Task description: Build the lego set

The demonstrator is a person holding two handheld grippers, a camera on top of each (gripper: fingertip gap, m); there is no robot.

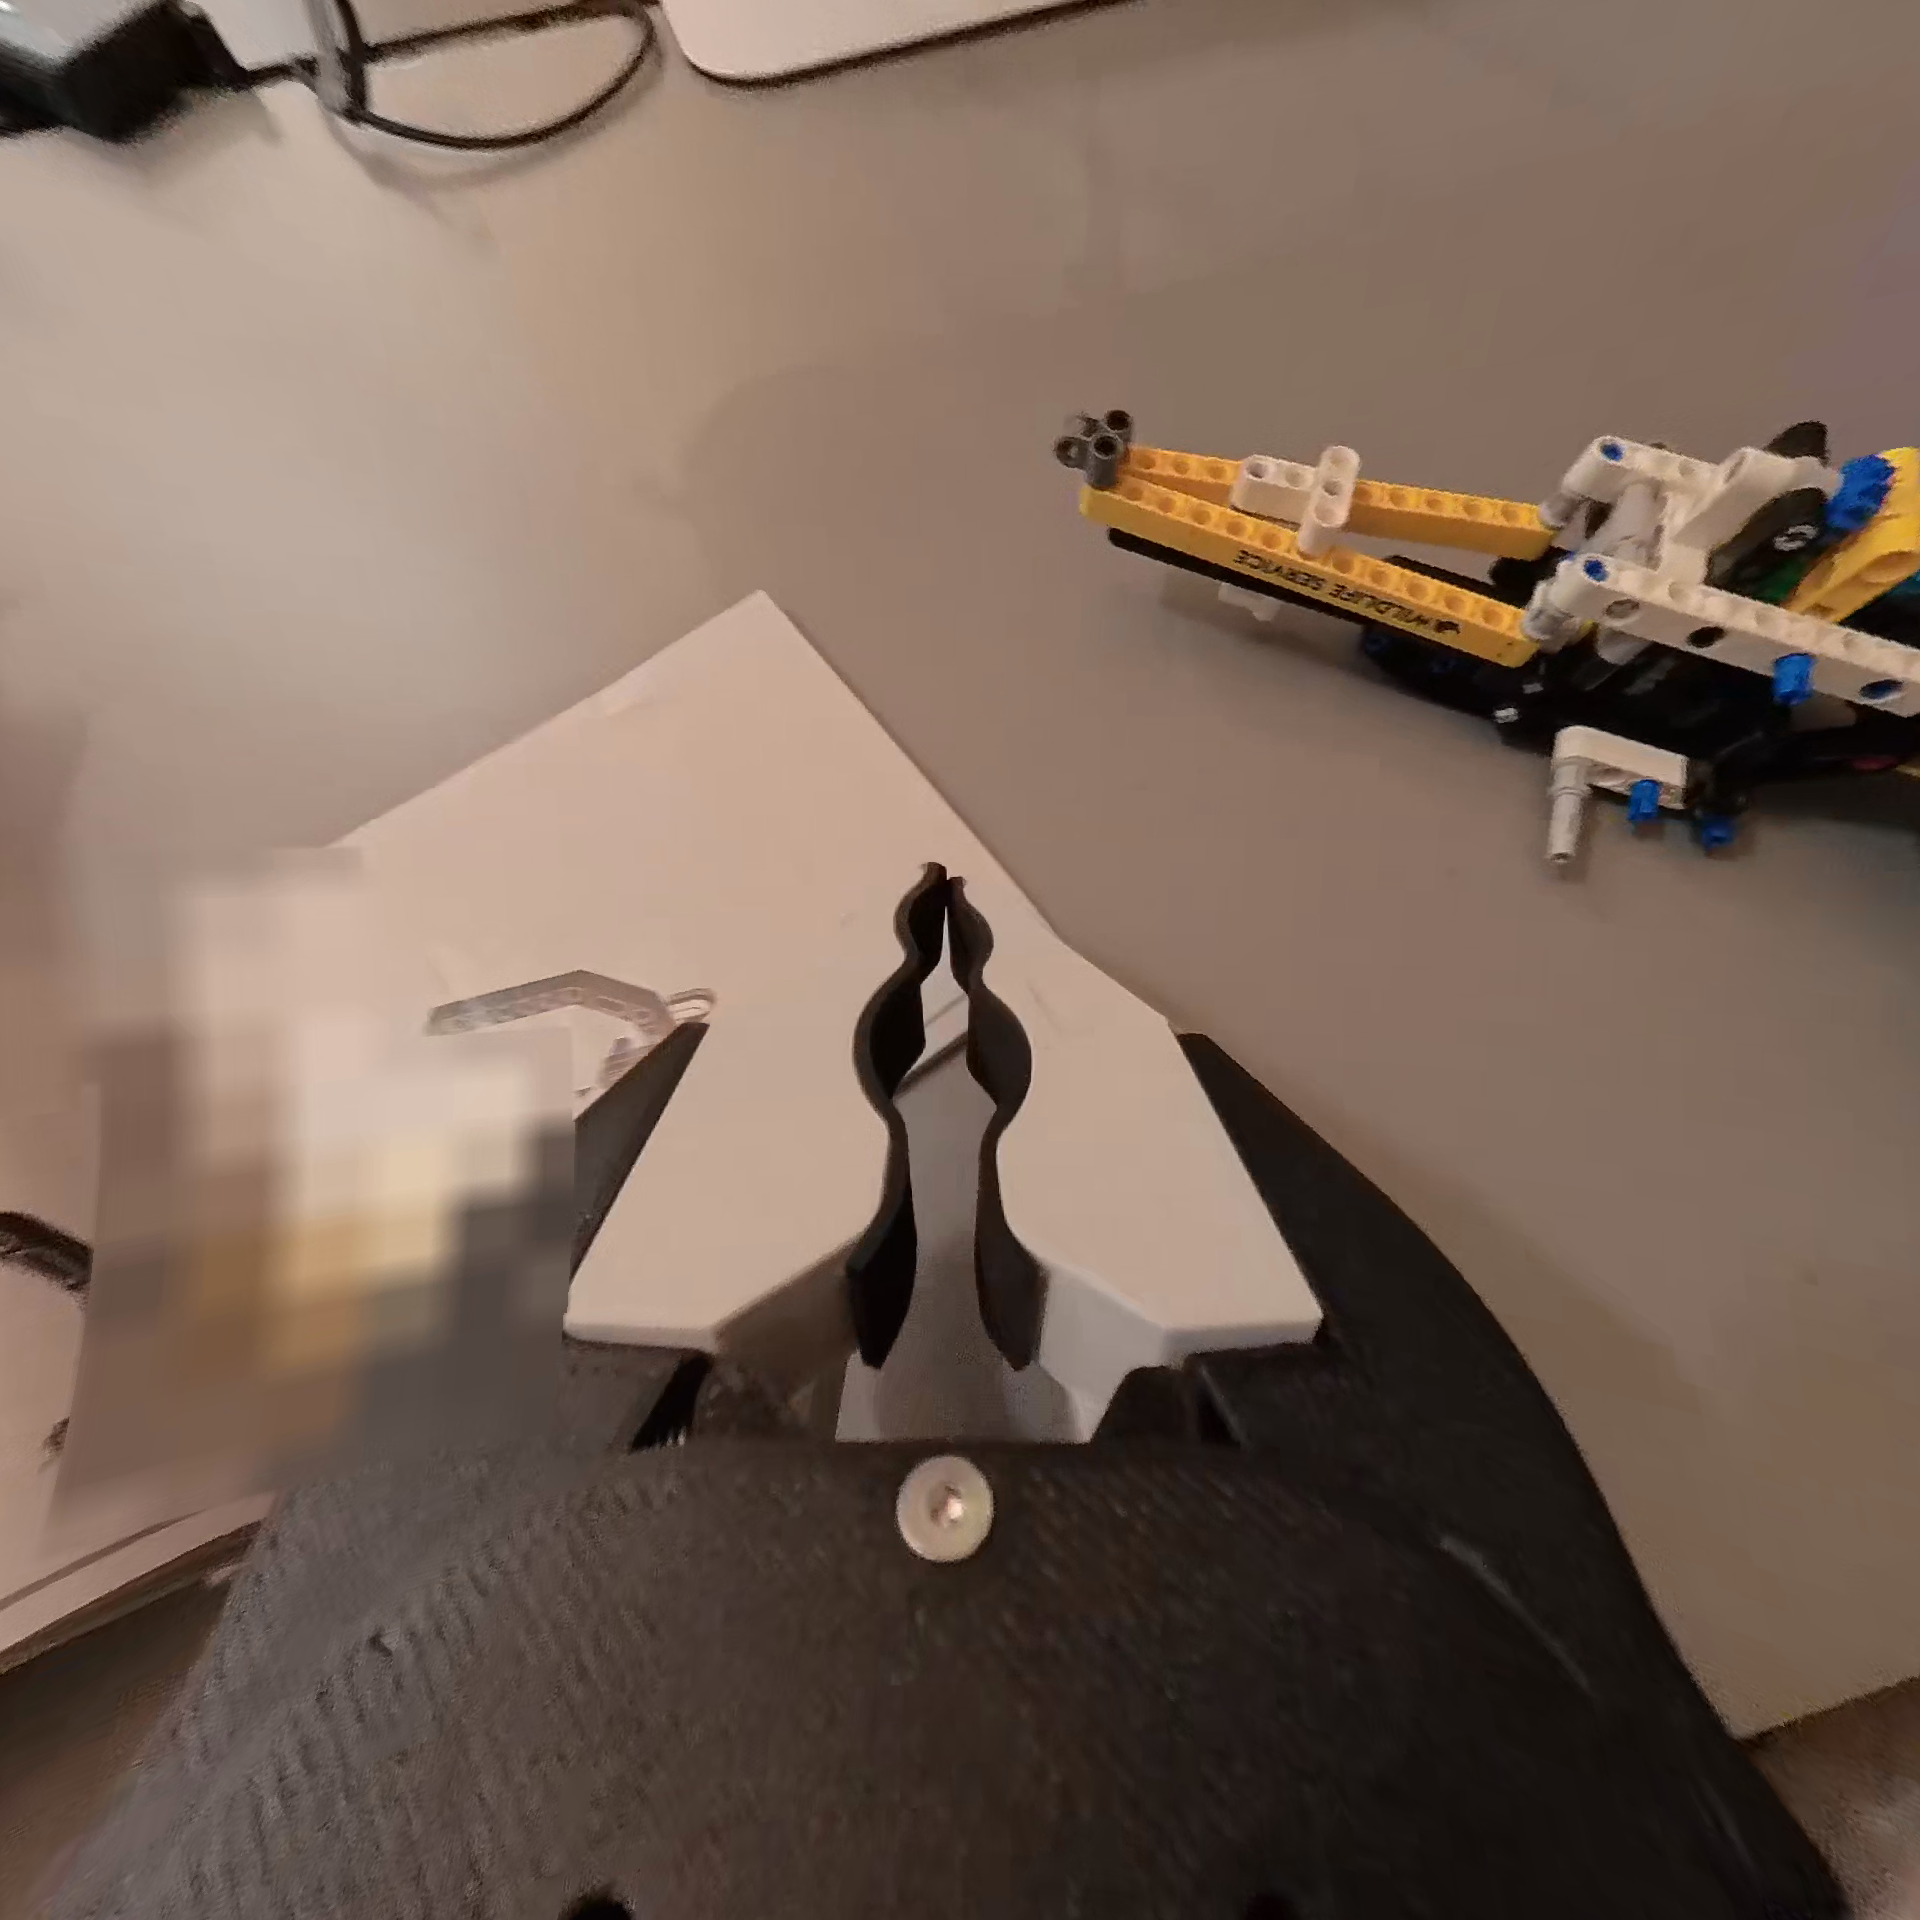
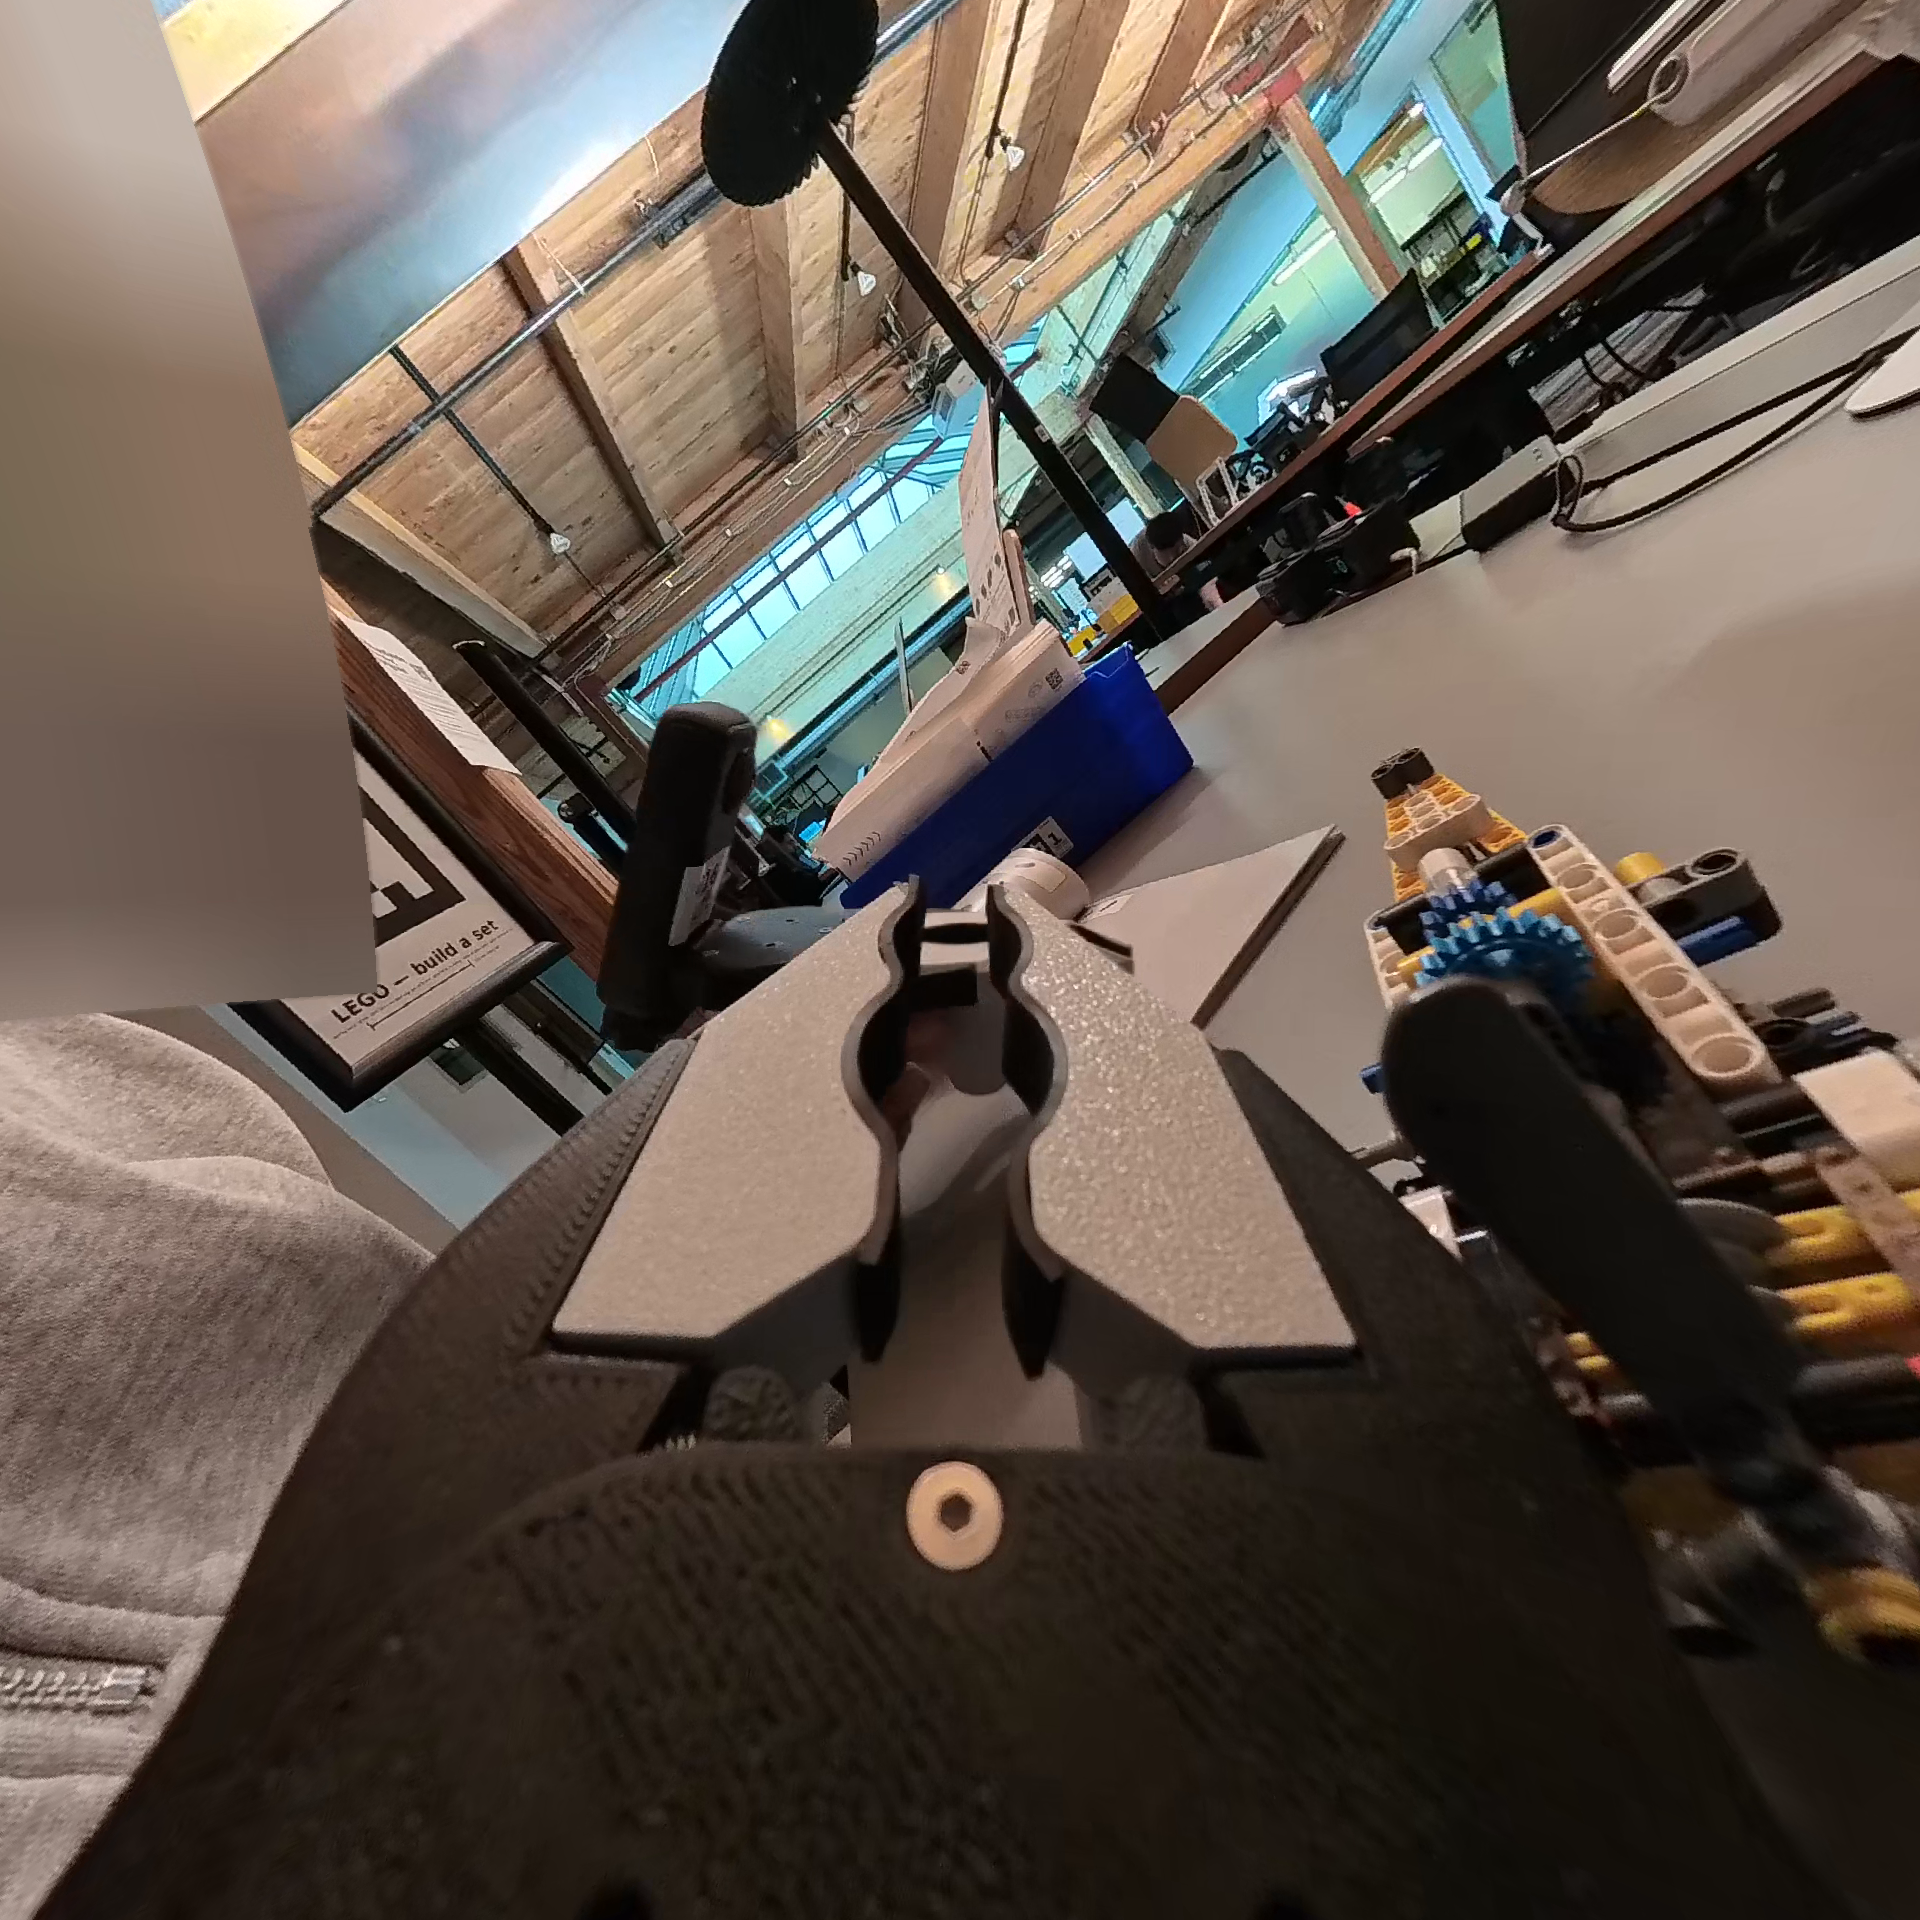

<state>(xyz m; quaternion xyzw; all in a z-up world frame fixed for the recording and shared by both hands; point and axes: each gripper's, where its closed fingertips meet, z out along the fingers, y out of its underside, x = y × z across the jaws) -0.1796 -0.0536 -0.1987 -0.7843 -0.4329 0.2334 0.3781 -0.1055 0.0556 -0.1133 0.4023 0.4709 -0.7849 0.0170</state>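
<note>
My left gripper (image 1: 940,883) is shut, its black fingertips touching above the white instruction booklet (image 1: 727,810). Nothing shows between the tips. The partly built Lego model (image 1: 1558,582), in yellow, white and black with blue pins, lies on the grey table (image 1: 1247,1039) to the right of the booklet. In the right wrist view the model (image 2: 1538,935) stands close on the right, with a blue gear (image 2: 1496,956) at its near end. My right gripper (image 2: 951,930) is nearly closed on a small black Lego piece (image 2: 948,928) that spans the gap between its pads, left of the model.
A blue bin (image 2: 1039,790) with papers stands behind the booklet (image 2: 1226,914). Cables (image 1: 468,104) and a white monitor foot (image 1: 883,31) lie at the table's far edge. A person's grey sleeve (image 2: 156,1351) is at the left. A framed sign (image 2: 416,966) and a black device (image 2: 675,862) stand beyond. Some 15 cm of space lies between my two pairs of fingers. To the blue gear (image 2: 1496,956): right tips about 8 cm, left tips about 20 cm.
</note>
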